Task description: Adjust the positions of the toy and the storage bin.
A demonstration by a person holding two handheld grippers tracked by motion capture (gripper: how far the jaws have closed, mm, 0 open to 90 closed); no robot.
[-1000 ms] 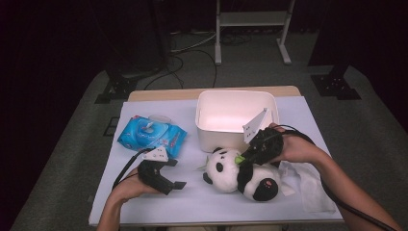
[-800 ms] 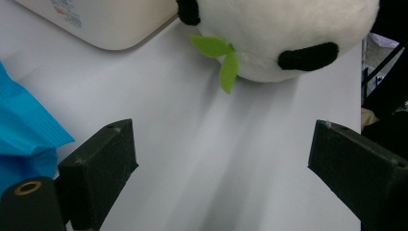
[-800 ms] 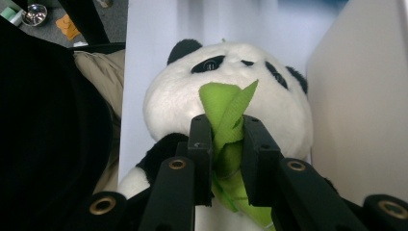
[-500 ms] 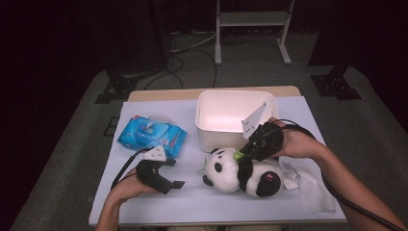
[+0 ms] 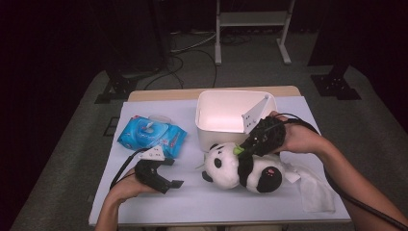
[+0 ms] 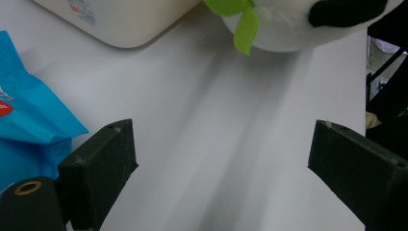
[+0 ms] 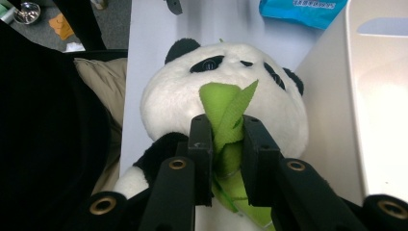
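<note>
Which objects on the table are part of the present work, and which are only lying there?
In use:
- right gripper, shut on the green leaf
- panda toy
- white bin, beside the panda, probably

Lying about:
- blue wipes pack
- white cloth
- left gripper, open, holding nothing

bright table, dark blurry surroundings
</note>
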